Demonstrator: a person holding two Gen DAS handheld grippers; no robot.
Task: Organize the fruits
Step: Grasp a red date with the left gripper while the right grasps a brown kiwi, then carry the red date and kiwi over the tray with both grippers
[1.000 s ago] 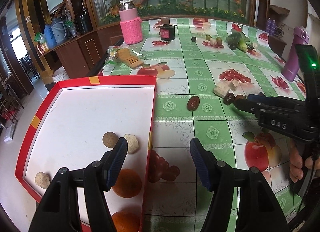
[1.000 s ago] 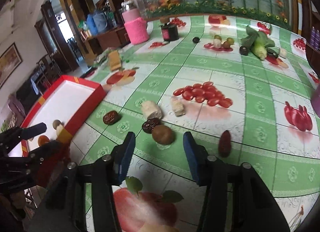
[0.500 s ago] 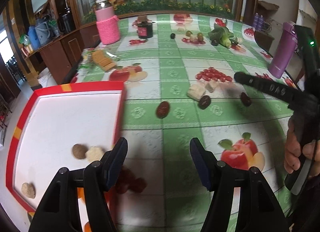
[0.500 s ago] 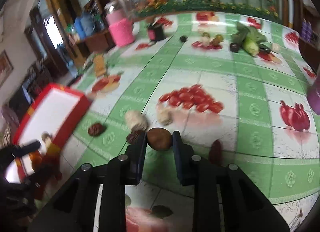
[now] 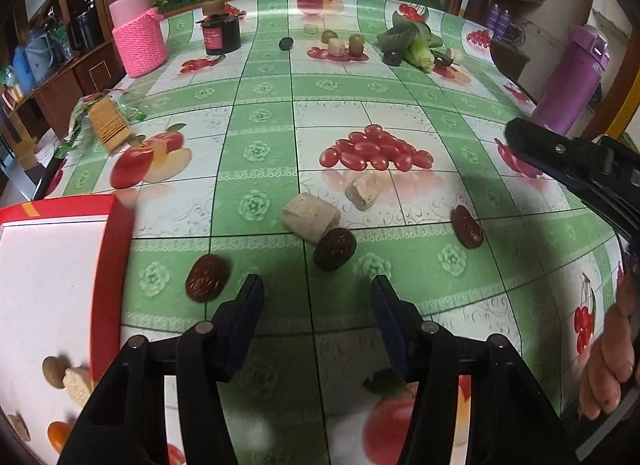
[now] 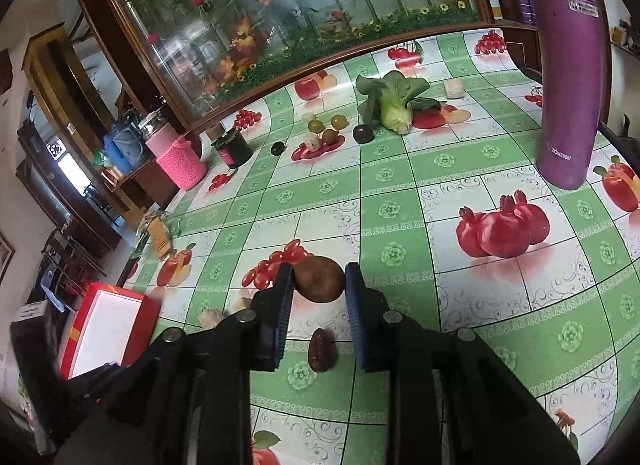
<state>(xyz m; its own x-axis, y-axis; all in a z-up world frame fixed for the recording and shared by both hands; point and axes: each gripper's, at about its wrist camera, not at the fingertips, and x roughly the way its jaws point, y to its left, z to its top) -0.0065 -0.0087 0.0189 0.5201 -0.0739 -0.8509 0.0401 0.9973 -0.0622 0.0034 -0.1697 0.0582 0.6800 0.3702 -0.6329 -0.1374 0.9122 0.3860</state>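
One right gripper (image 6: 319,283) clamping brown fruit (image 6: 319,279); unseen leftward

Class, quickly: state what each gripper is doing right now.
Left gripper: jaws closing, nothing between them.
Right gripper: shut on the round brown fruit.

The red tray (image 5: 116,249) is cut off at the left edge.
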